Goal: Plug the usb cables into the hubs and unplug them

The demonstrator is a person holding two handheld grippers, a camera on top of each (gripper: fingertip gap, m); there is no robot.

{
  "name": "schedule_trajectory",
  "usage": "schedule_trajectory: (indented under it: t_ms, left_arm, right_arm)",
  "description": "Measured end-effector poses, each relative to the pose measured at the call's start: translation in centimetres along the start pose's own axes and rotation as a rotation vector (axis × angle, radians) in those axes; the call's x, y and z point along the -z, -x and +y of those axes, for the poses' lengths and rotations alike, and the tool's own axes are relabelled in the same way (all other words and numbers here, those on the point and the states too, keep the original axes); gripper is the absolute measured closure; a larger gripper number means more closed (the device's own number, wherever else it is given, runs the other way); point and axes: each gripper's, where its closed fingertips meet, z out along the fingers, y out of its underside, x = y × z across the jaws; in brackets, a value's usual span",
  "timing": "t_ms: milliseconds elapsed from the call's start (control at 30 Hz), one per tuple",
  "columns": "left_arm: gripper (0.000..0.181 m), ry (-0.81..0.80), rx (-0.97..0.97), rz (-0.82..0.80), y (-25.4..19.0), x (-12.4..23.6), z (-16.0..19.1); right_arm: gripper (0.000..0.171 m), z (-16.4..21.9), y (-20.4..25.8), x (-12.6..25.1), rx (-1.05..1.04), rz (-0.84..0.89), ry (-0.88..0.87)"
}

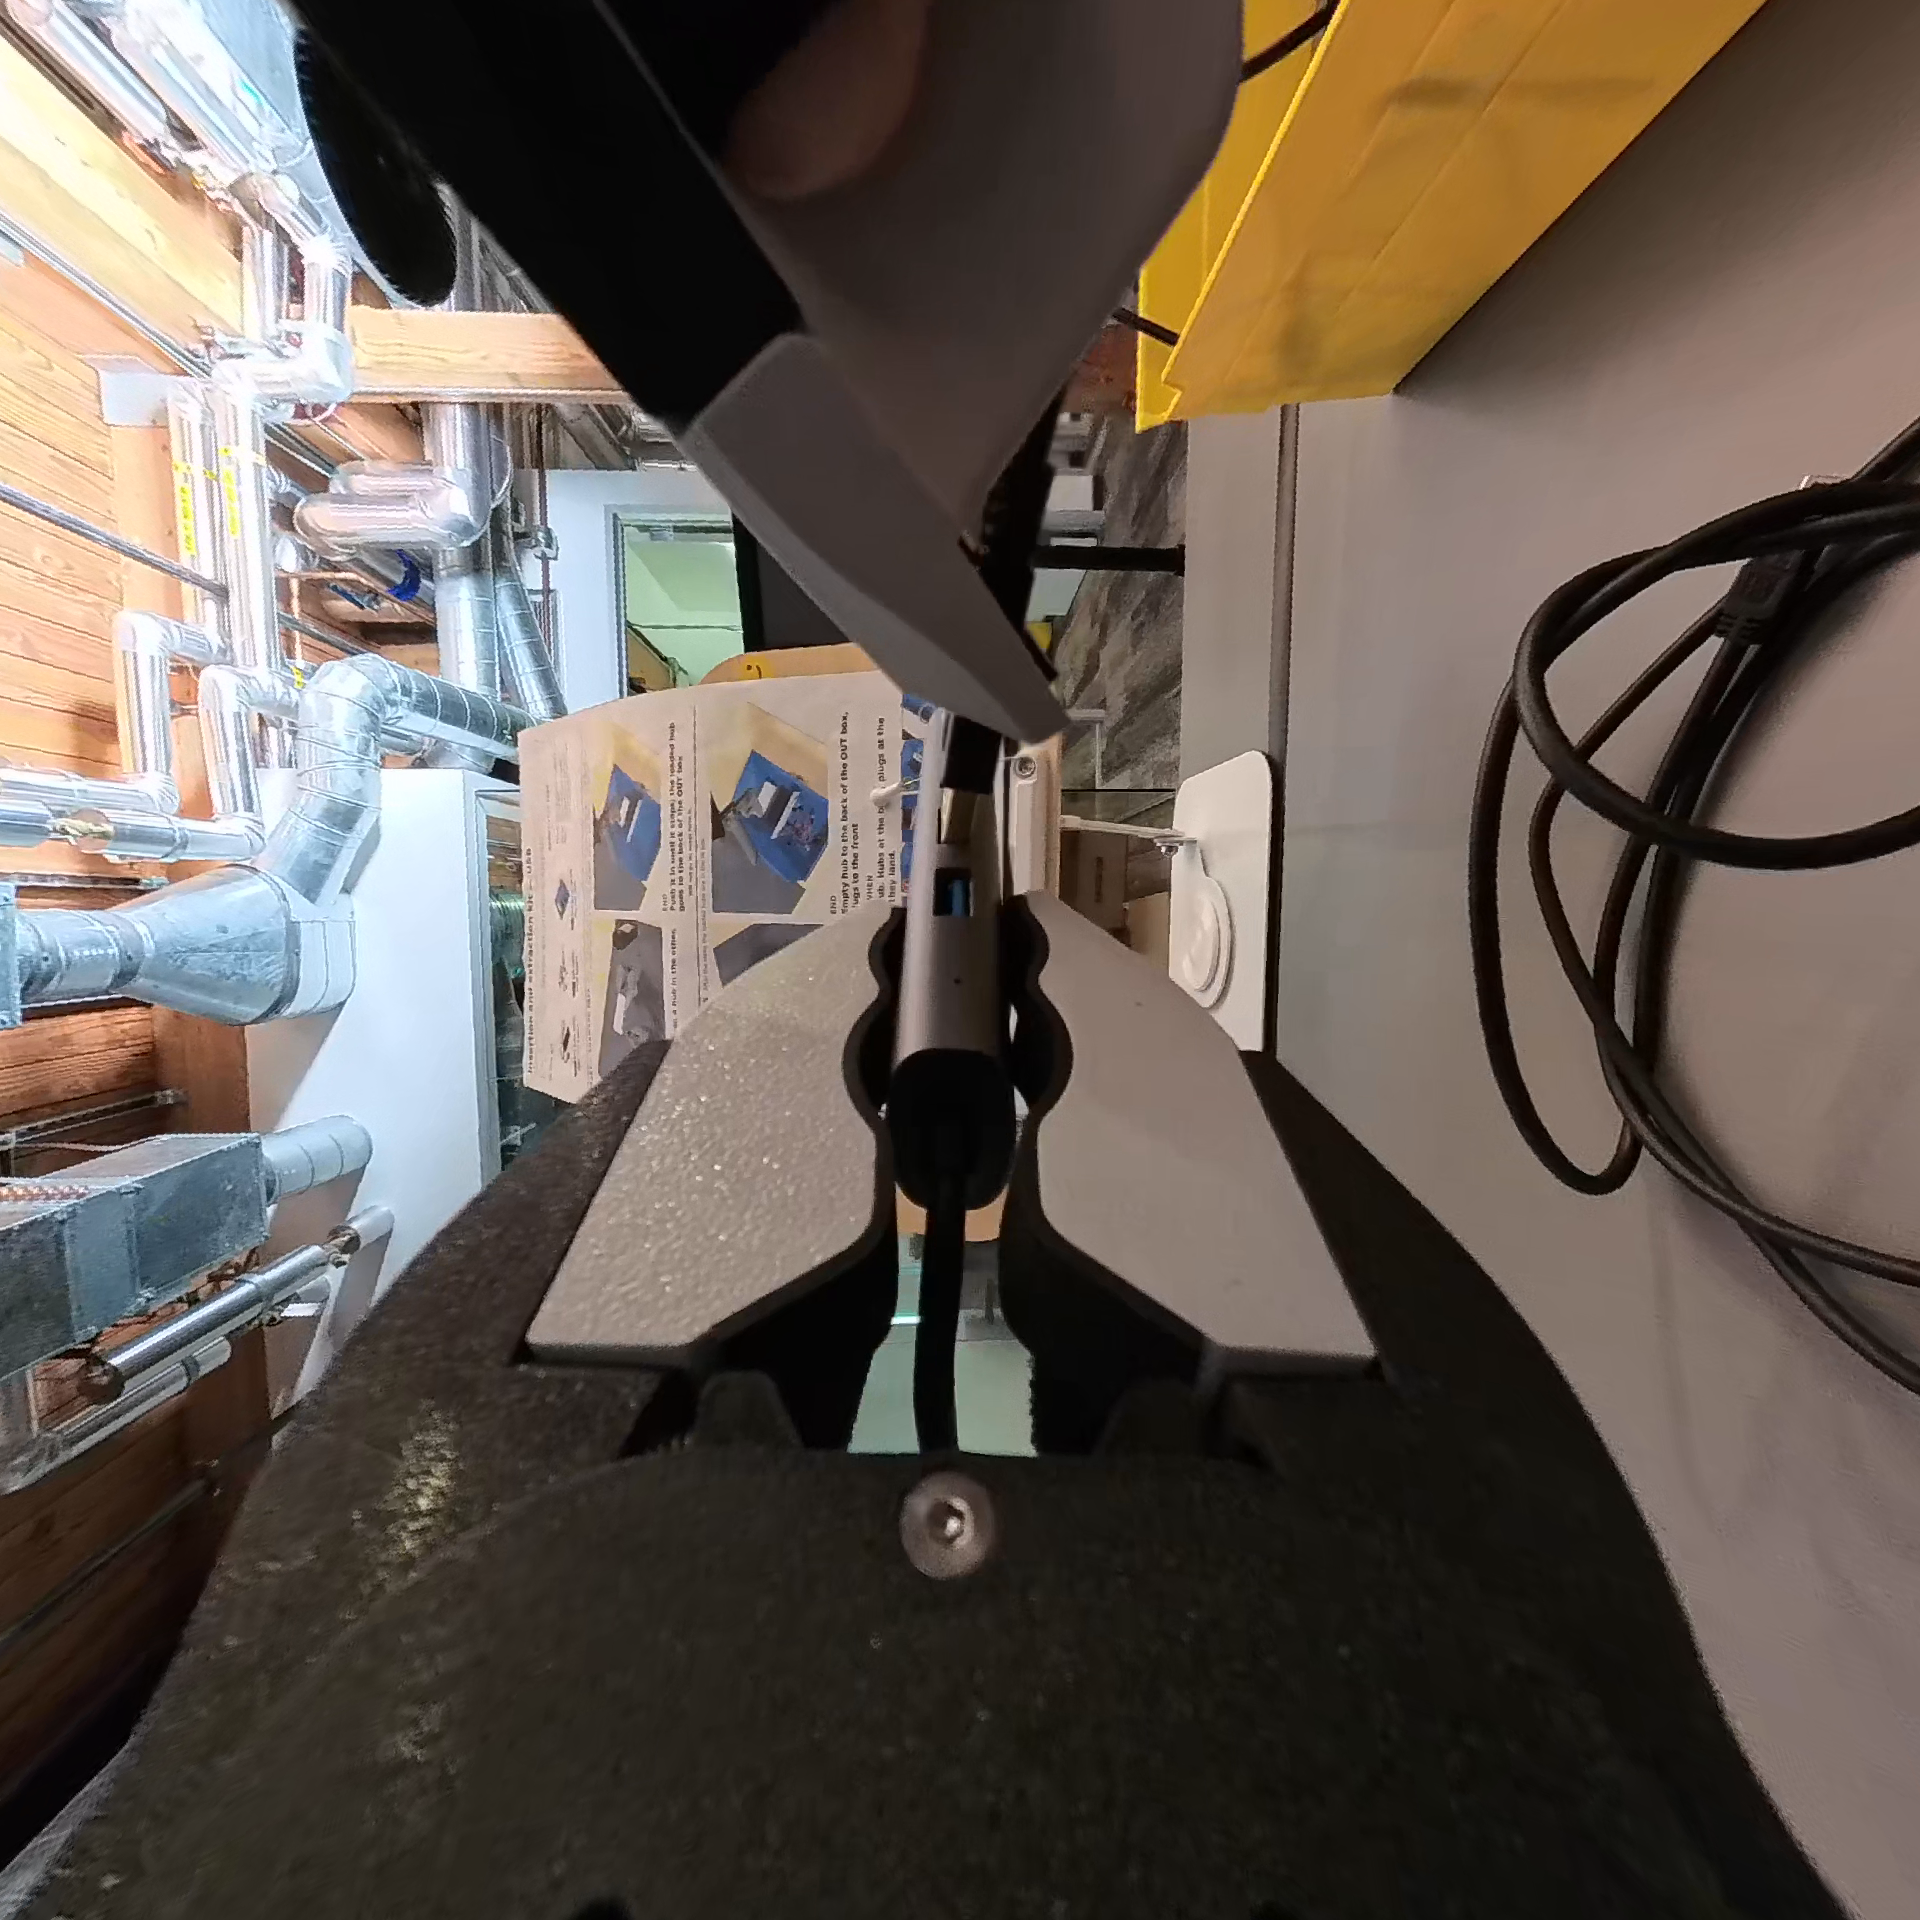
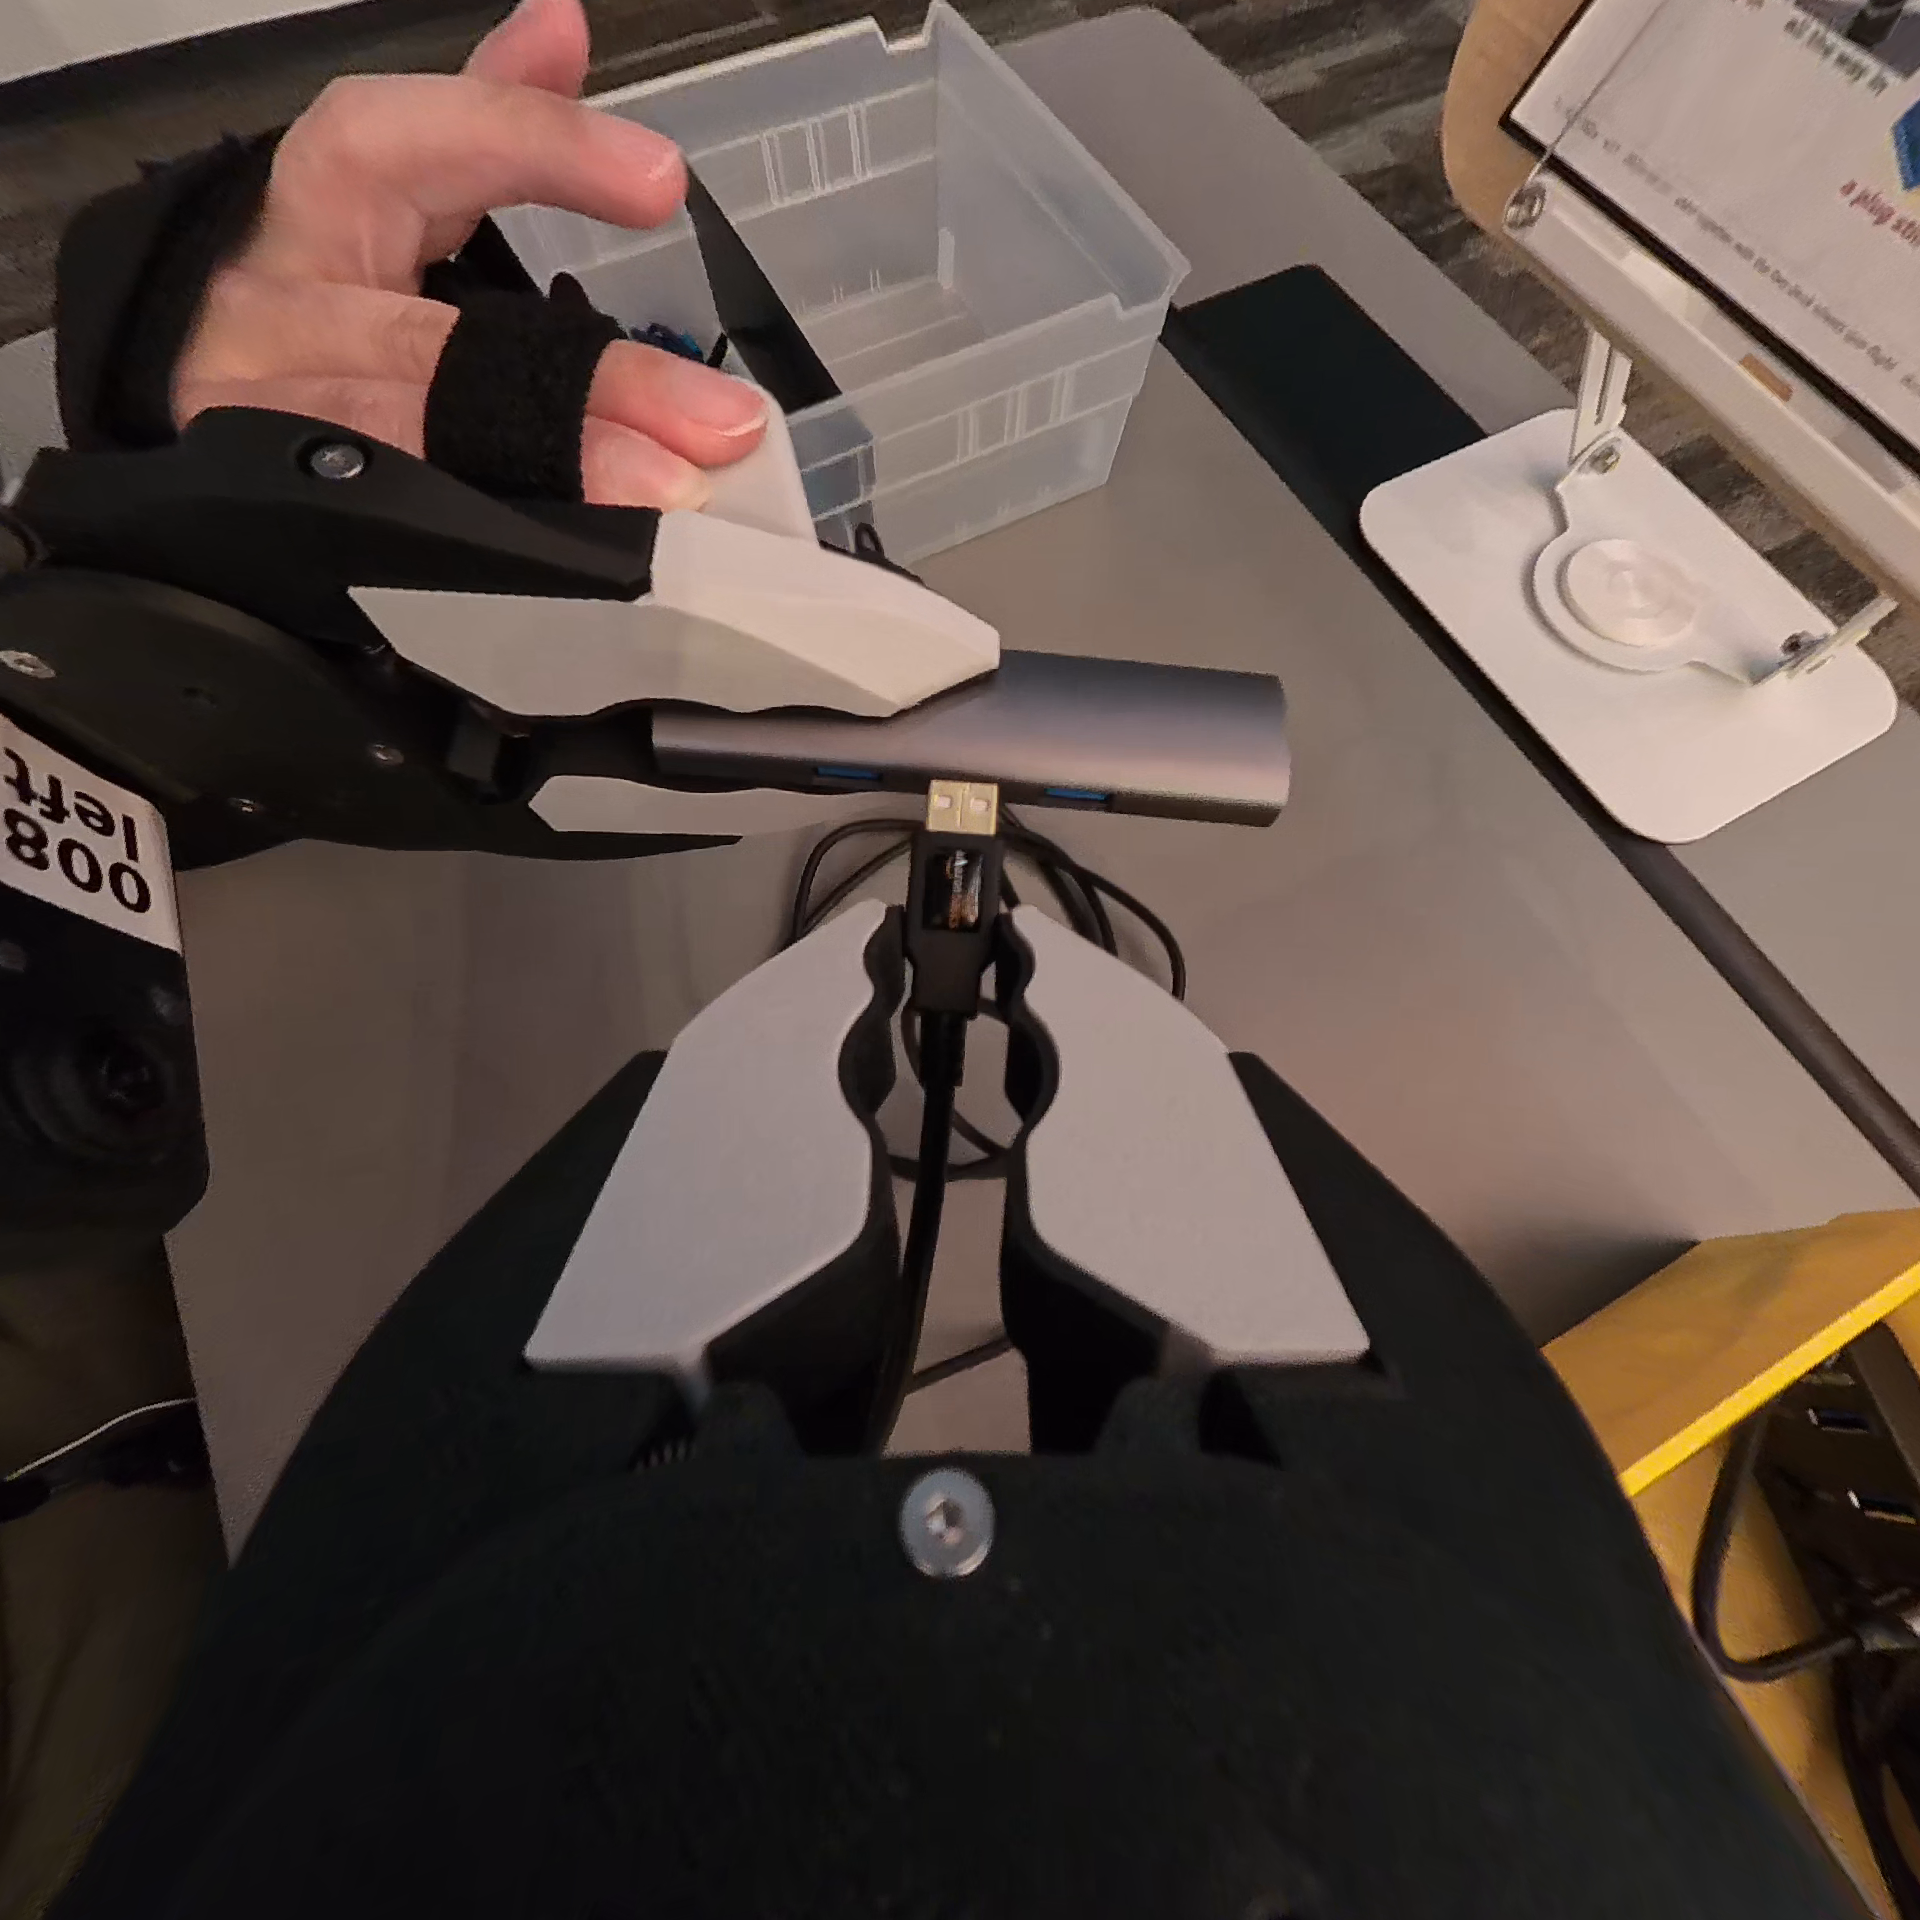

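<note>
Slim grey aluminium USB hub [image 2: 966, 727], bar-shaped with blue ports along its near edge, is being held level above the grey tabletop [image 2: 1351, 1039], clamped at its left end between the white fingers of the left gripper [image 2: 873, 717]. In the left wrist view the same hub [image 1: 940, 977] is running lengthwise between that gripper's [image 1: 951, 914] closed-in fingers, its own black lead trailing back toward the camera. Black USB-A cable plug [image 2: 951, 894], silver metal tip forward, is sitting pinched between the fingertips of the right gripper [image 2: 951, 920]; the tip is lying right at the hub's near edge, between two blue ports, and whether it is entering a socket cannot be told. Loose coil of black cable [image 2: 1091, 935] is lying on the tabletop beneath the plug. Clear plastic bin [image 2: 935, 312] is standing behind the hub. White flat-based stand [image 2: 1621, 665] carrying a printed instruction sheet [image 2: 1766, 187] is standing to the right. Yellow box [image 2: 1714, 1382] holding further dark hubs and cables is sitting at the near right corner. A person's hand [image 2: 436, 281] with a black strap is gripping the left gripper.
</note>
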Motion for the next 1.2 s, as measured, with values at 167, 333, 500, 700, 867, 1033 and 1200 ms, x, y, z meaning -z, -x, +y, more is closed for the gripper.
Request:
schedule_trajectory:
  t_ms: [167,333,500,700,867,1033,1200]
  left_arm:
    - [0.163,0.014,0.001,0.010,0.0,0.0,0.3]
    - [0.163,0.023,0.070,0.010,0.5,0.0,0.8]
    - [0.163,0.021,0.112,0.005,1.1,0.2,1.2]
    - [0.163,0.038,0.125,0.016,1.0,0.0,1.6]
    - [0.163,0.030,0.180,0.040,1.1,0.0,1.7]
    - [0.164,0.018,0.136,0.021,1.0,0.1,1.4]
    - [0.163,0.001,0.161,0.007,1.1,0.1,1.0]
  right_arm:
    - [0.154,-0.8,-0.1,0.1,0.009,-0.012,-0.065]
    - [0.154,-1.6,0.0,0.0,0.054,-0.010,-0.151]
    - [0.155,-2.5,0.1,0.1,0.069,-0.014,-0.253]
    - [0.154,-2.7,-0.1,-0.3,0.078,-0.021,-0.308]
    - [0.154,-3.0,-0.1,-0.2,0.103,-0.006,-0.350]
    - [0.154,-2.9,0.0,0.1,0.056,-0.055,-0.333]
    - [0.155,-2.9,0.0,0.4,0.056,-0.043,-0.331]
